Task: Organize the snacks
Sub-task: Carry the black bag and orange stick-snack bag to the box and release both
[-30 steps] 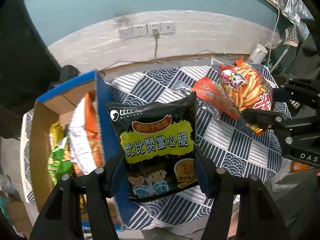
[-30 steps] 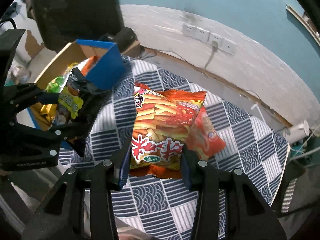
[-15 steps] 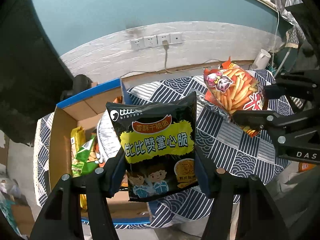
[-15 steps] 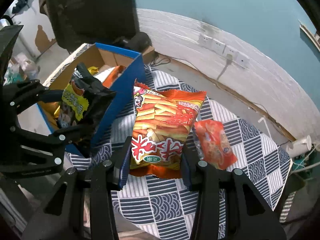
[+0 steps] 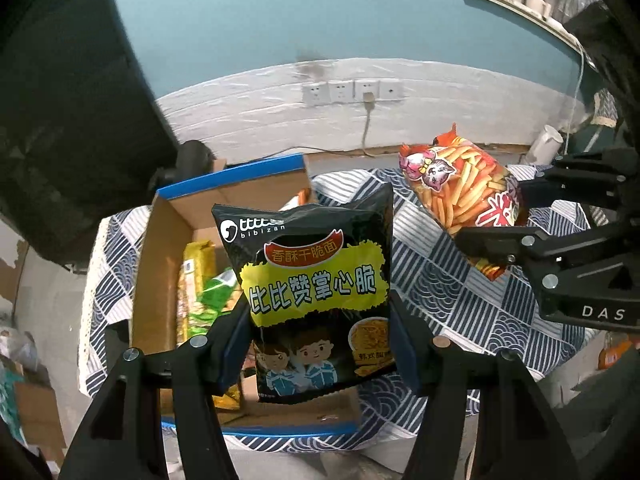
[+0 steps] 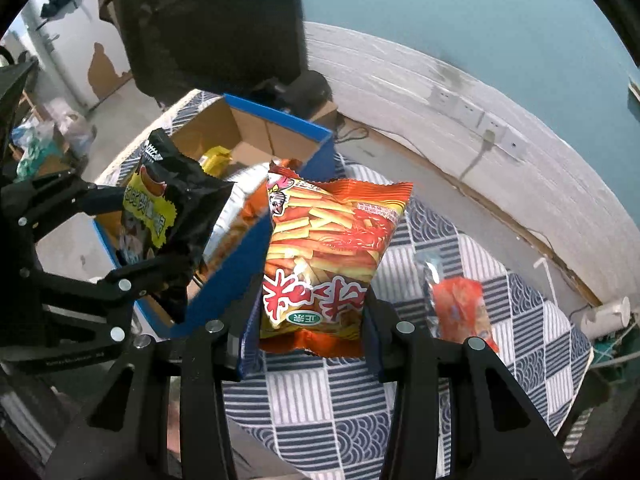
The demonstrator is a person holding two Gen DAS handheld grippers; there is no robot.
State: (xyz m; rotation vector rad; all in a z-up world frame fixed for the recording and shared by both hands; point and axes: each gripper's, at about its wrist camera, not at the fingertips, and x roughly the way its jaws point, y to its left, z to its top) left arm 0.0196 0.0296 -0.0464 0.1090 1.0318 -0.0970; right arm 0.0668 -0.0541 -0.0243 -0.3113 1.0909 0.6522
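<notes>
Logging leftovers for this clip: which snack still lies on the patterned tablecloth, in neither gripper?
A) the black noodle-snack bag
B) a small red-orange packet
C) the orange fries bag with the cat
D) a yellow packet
B: in the right wrist view the small red-orange packet lies flat on the tablecloth, while the left gripper holds the black bag and the right gripper holds the fries bag.

My left gripper [image 5: 320, 344] now carries its black noodle-snack bag [image 5: 316, 296] over the open blue-edged cardboard box [image 5: 168, 264], no longer over the patterned tablecloth [image 5: 448, 292]. My right gripper [image 6: 310, 336] brings the orange fries bag [image 6: 324, 260] closer to the box corner, leaving the small red packet [image 6: 460, 312] behind, apart on the cloth.
</notes>
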